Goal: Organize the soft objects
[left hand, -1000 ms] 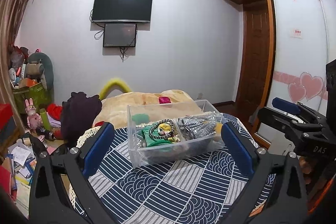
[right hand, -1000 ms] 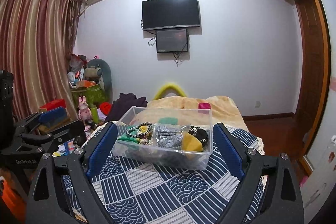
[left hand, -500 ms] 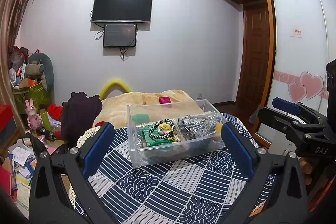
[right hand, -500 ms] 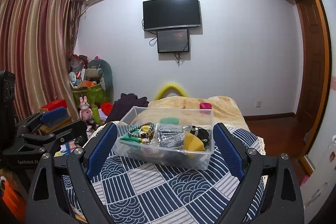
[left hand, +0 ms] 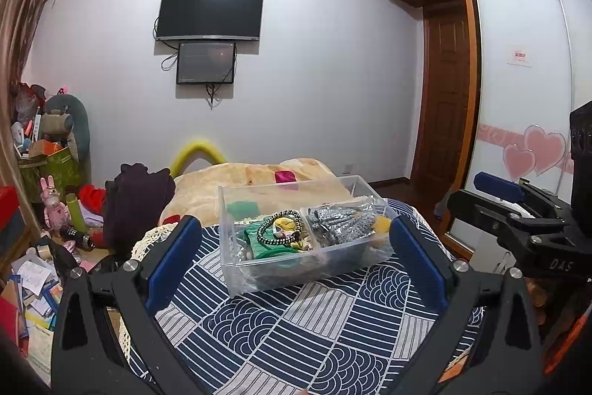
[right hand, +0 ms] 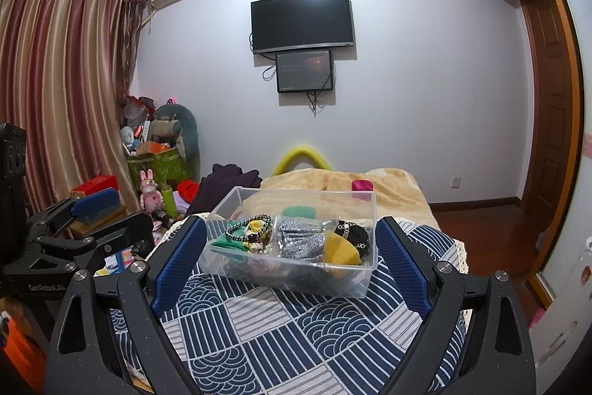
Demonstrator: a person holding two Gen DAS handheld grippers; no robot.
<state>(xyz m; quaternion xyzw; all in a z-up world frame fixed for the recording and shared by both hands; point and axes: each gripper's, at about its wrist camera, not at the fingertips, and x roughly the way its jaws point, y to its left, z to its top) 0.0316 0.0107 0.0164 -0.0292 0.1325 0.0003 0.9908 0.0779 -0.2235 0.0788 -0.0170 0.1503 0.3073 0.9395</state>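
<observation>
1. The clear plastic bin (left hand: 296, 239) of soft objects sits on the blue-and-white patterned cloth (left hand: 307, 328).
2. Inside lie a green cloth (left hand: 259, 241), a silver bundle (left hand: 340, 223) and a yellow piece (right hand: 340, 248).
3. The left hand-held gripper (left hand: 296, 258) is spread wide, empty, just short of the bin's near wall.
4. The right hand-held gripper (right hand: 292, 258) is likewise spread and empty.

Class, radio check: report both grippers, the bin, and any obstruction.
Left gripper open, empty. Right gripper open, empty. Clear bin on the bed, soft items inside. Nothing between the grippers and it.
</observation>
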